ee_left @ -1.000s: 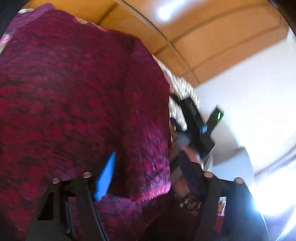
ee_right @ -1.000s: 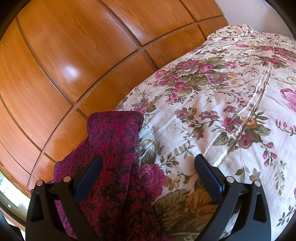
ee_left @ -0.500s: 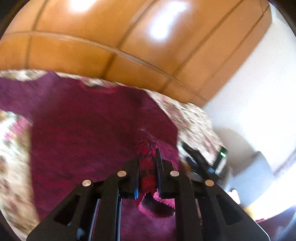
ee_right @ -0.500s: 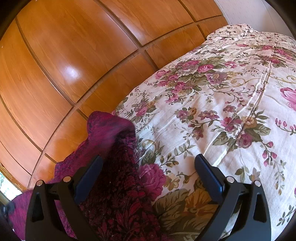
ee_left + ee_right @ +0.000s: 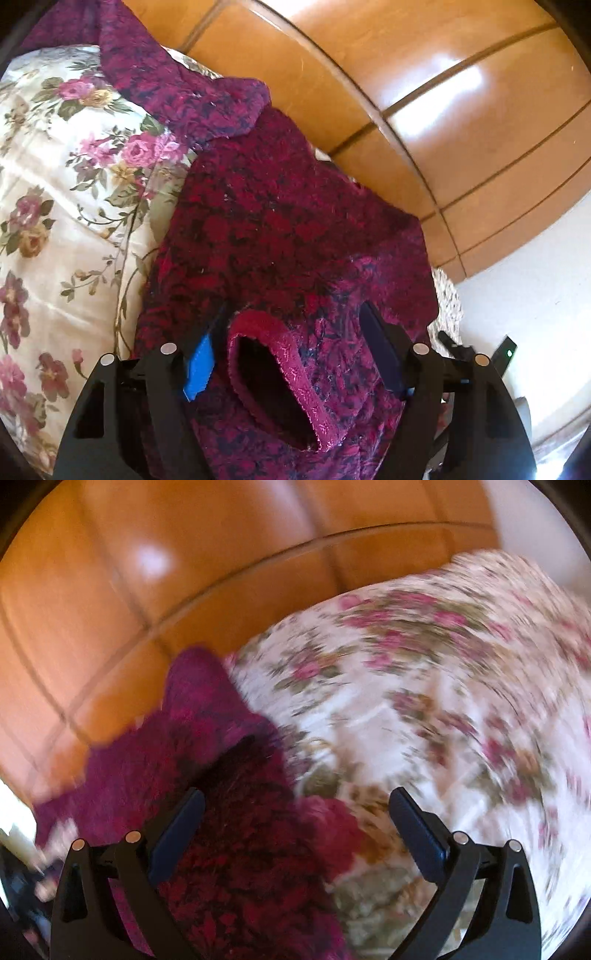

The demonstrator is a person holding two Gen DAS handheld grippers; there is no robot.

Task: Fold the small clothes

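The left gripper (image 5: 295,350) is opening, its jaws wide of the sweater (image 5: 280,229), whose cuff (image 5: 273,376) lies slack between them, unpressed. The right gripper (image 5: 295,834) hangs released over the sweater's edge at its 9 o'clock; that view is blurred, so contact is unclear. The sweater lies on the bedspread (image 5: 55,221), toward 12 o'clock beside the wardrobe (image 5: 443,92). Best let the sleeve settle flat before withdrawing. The knit is thick, fuzzy, mottled crimson; the bedspread smooth, floral.

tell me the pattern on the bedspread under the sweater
Cream with pink roses and green leaves, clearest in the left wrist view.
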